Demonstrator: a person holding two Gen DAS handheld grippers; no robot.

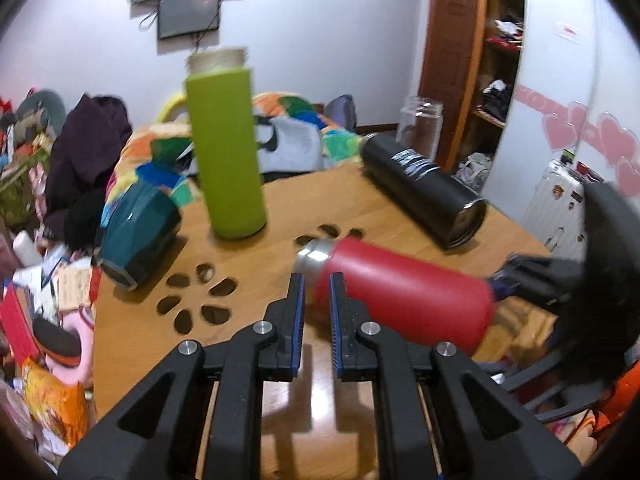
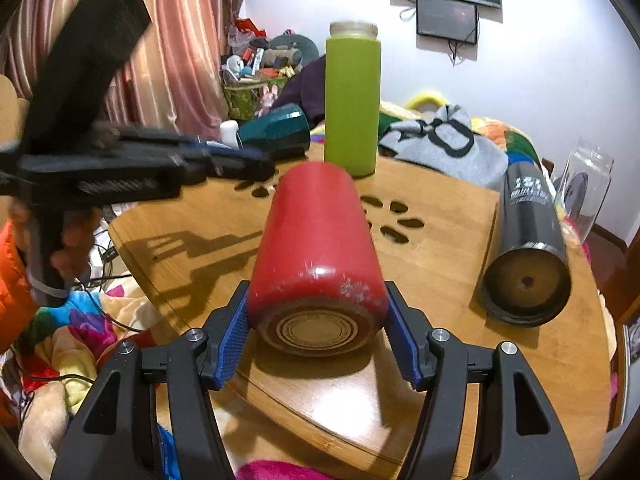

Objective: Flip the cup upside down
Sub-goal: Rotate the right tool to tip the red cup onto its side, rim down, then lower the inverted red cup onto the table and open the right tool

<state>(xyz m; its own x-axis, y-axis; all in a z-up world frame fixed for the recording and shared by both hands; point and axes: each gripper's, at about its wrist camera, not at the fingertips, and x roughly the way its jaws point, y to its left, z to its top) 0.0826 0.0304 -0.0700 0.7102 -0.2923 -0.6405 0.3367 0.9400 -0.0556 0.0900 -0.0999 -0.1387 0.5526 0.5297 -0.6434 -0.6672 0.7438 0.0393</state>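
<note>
Lying sideways, the red cup is pointing base-first into the right gripper, whose jaws are clamping it above the wooden table; left gripper jaws are hanging slightly apart, empty.

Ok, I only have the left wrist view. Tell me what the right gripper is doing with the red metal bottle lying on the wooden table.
Observer: The right gripper has its blue pads against both sides of the red metal bottle, at its base.
Operator: Describe that base.
Observer: Flat, with stamped concentric rings; the paint on the edge above is scuffed.
Operator: Now place my left gripper.
Observer: The left gripper is at the bottle's far end, on its left. I cannot tell whether it touches.
</note>
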